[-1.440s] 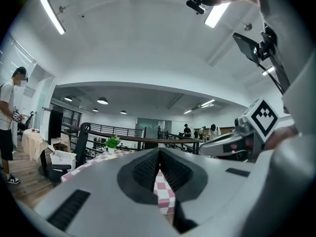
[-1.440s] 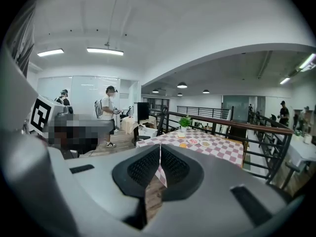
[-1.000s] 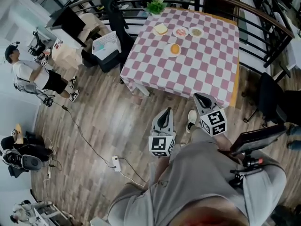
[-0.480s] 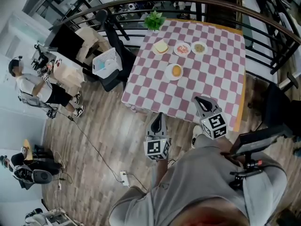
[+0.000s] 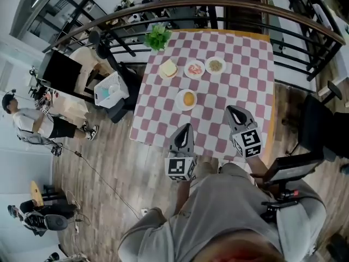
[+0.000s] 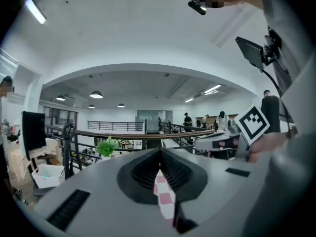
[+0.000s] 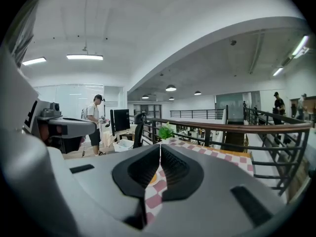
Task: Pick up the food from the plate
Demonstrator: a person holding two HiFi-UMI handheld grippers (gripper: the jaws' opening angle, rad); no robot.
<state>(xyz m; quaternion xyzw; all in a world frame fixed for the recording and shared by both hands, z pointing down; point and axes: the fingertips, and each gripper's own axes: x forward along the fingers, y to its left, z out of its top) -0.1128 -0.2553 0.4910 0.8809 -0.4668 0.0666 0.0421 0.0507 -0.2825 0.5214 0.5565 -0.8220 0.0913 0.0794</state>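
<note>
A pink-and-white checkered table (image 5: 240, 81) carries several plates. One plate holds an orange food piece (image 5: 188, 98) near the middle. Further back sit a slice of bread (image 5: 168, 68), a plate of pinkish food (image 5: 194, 69) and a plate of grainy food (image 5: 216, 65). My left gripper (image 5: 186, 126) is shut and empty, level over the table's near edge, just short of the orange food plate. My right gripper (image 5: 230, 109) is also shut and empty, over the table to the right of that plate. Checkered cloth shows through the slit below each gripper's tips (image 6: 160, 149) (image 7: 161, 145).
A potted plant (image 5: 158, 37) stands at the table's far left corner. A curved black railing (image 5: 283, 21) runs behind the table. Left of the table are a black chair (image 5: 112, 56), a white basket (image 5: 109, 90) and a monitor (image 5: 60, 72). A person (image 5: 32, 121) stands far left; another dark chair (image 5: 319, 127) stands on the right.
Both grippers have travelled forward from above the wooden floor to over the table's near edge. The table now lies closer in the head view. Both grippers stay shut.
</note>
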